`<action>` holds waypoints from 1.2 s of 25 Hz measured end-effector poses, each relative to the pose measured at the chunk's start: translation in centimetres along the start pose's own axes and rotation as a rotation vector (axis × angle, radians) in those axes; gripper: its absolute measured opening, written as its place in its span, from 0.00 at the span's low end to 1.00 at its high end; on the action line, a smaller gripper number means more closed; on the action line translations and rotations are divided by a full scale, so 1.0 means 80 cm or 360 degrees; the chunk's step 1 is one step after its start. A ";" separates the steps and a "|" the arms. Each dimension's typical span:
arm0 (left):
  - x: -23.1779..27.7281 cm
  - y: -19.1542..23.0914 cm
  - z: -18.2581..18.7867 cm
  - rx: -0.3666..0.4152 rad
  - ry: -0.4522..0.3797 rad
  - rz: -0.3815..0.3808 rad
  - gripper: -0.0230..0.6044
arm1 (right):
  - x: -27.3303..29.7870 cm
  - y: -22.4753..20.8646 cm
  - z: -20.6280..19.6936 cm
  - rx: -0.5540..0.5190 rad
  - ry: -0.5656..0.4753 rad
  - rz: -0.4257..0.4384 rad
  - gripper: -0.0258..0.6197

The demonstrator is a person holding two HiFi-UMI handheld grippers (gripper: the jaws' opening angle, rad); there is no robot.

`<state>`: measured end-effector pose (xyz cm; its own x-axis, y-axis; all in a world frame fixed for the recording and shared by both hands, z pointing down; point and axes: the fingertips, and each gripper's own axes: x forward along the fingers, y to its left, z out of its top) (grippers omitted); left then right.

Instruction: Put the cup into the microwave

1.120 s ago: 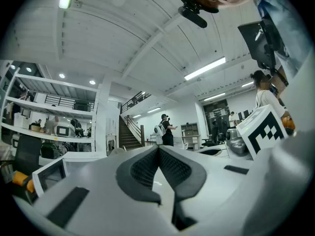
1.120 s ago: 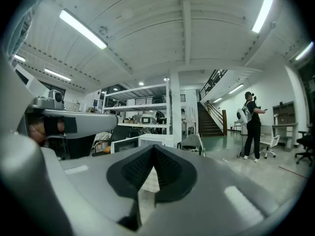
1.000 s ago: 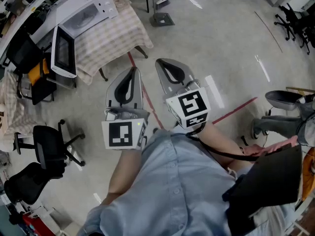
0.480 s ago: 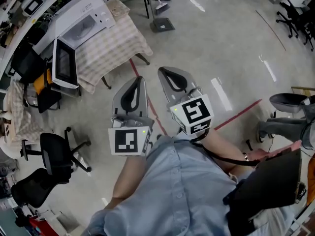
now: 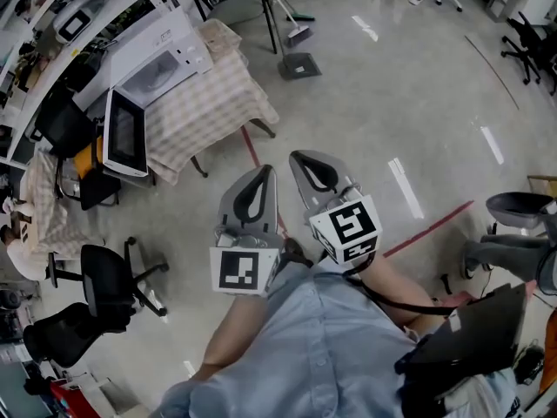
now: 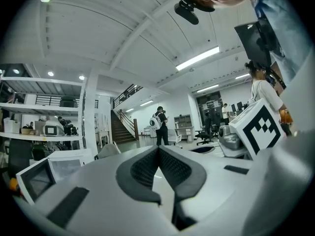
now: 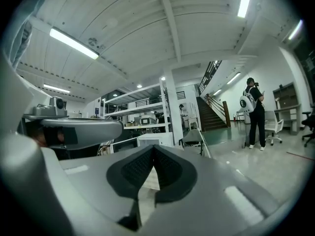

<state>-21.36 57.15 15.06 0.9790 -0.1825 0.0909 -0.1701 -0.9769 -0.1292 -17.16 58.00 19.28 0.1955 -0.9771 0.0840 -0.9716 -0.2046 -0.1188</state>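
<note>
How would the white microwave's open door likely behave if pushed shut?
The white microwave's open door stands swung wide, so it would probably pivot stiffly on its hinge rather than flex. The white microwave looks boxy and bulky, likely heavy enough to stay put, though the checked tablecloth beneath might let it slide slightly.

The person wears a light blue buttoned shirt (image 5: 322, 347) whose sleeves leave the forearms bare. The left gripper (image 5: 265, 171) and the right gripper (image 5: 298, 156) have smooth, pale grey moulded shells that taper to a rounded tip, each with a dark loop-shaped recess on top. At the back of each sits a white cube with black square markers, one on the left (image 5: 239, 270) and one on the right (image 5: 348, 226). The fingers (image 6: 143, 170) are lined with black, finely dotted pads set in a V. A thin black cable (image 5: 392, 307) runs from the right gripper across the shirt.
</note>
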 end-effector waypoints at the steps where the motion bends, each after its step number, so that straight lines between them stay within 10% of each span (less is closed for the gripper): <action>1: 0.003 0.001 -0.001 0.0003 0.0005 0.0004 0.04 | 0.002 -0.002 -0.001 0.0004 0.0003 0.0005 0.04; 30: 0.207 0.258 -0.036 -0.0185 -0.0053 0.0066 0.04 | 0.312 -0.094 0.010 -0.0046 0.0131 0.0057 0.04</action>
<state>-8.95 33.68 16.73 0.9737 -0.2212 0.0548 -0.2206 -0.9752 -0.0170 -4.88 35.14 21.51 0.1499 -0.9755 0.1613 -0.9815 -0.1664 -0.0947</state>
